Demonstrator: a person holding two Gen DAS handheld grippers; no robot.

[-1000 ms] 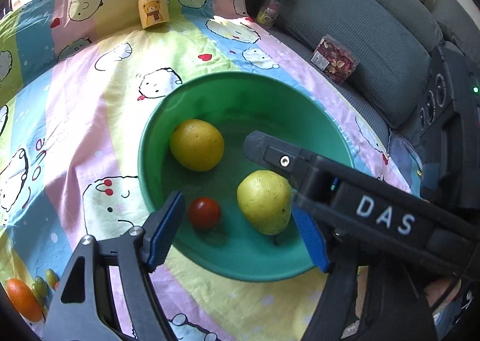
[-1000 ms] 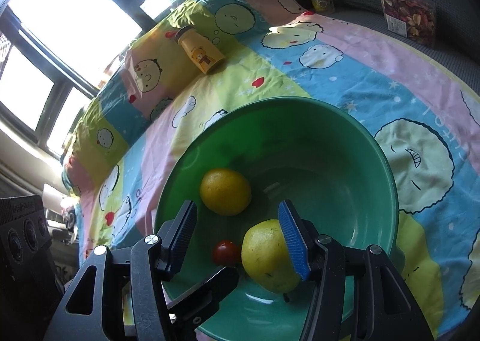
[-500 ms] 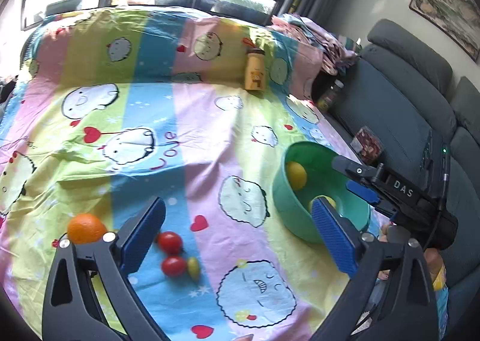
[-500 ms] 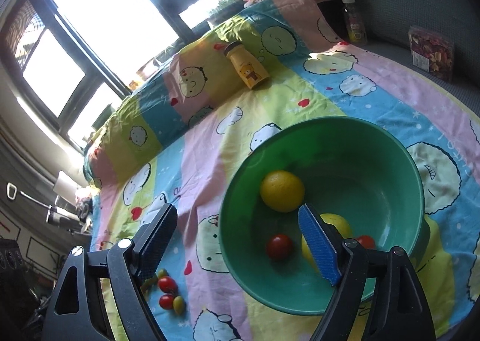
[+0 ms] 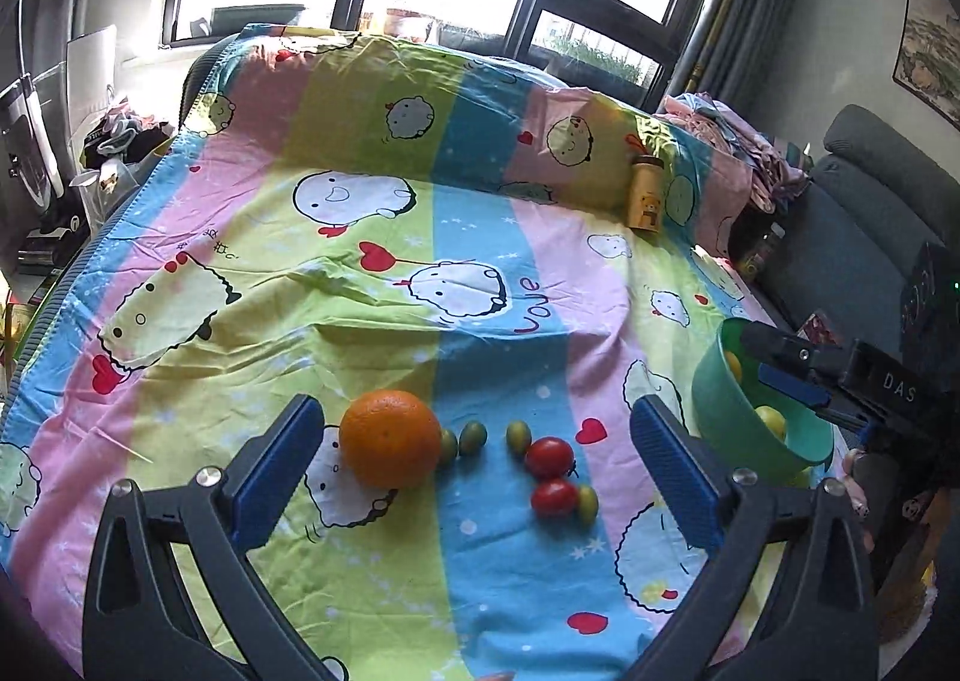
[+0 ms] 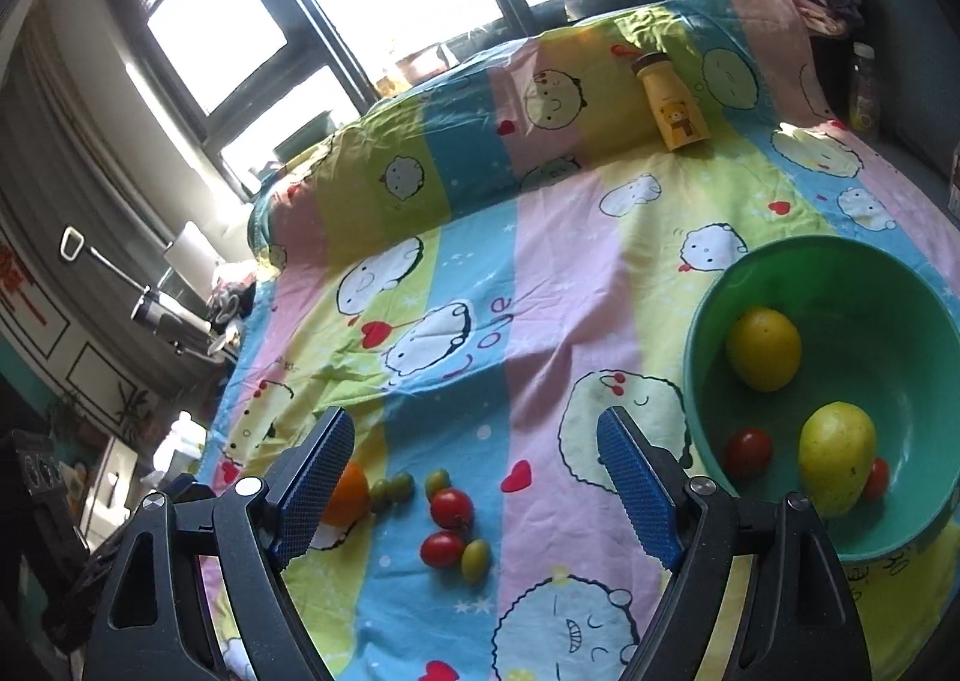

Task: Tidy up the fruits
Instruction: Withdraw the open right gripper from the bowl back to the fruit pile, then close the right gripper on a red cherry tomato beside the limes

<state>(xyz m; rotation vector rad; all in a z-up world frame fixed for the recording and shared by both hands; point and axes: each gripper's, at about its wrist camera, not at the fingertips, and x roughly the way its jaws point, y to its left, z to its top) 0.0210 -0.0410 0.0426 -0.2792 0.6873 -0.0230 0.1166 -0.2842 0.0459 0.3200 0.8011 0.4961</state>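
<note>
Left gripper [image 5: 477, 462] wide, empty | right gripper [image 6: 474, 492] apparently wide, empty

Glossy plastic bowl [image 6: 708, 321] on matt, wrinkled printed cotton sheet [image 5: 480, 273].

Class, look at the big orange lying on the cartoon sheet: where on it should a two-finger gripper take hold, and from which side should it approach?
Grip the orange across its widest middle, coming down from above. It is a smooth ball, so any lower or higher grip would probably slip. Keep one finger clear of the small green fruit beside it. The open left gripper already looks wide enough.
</note>
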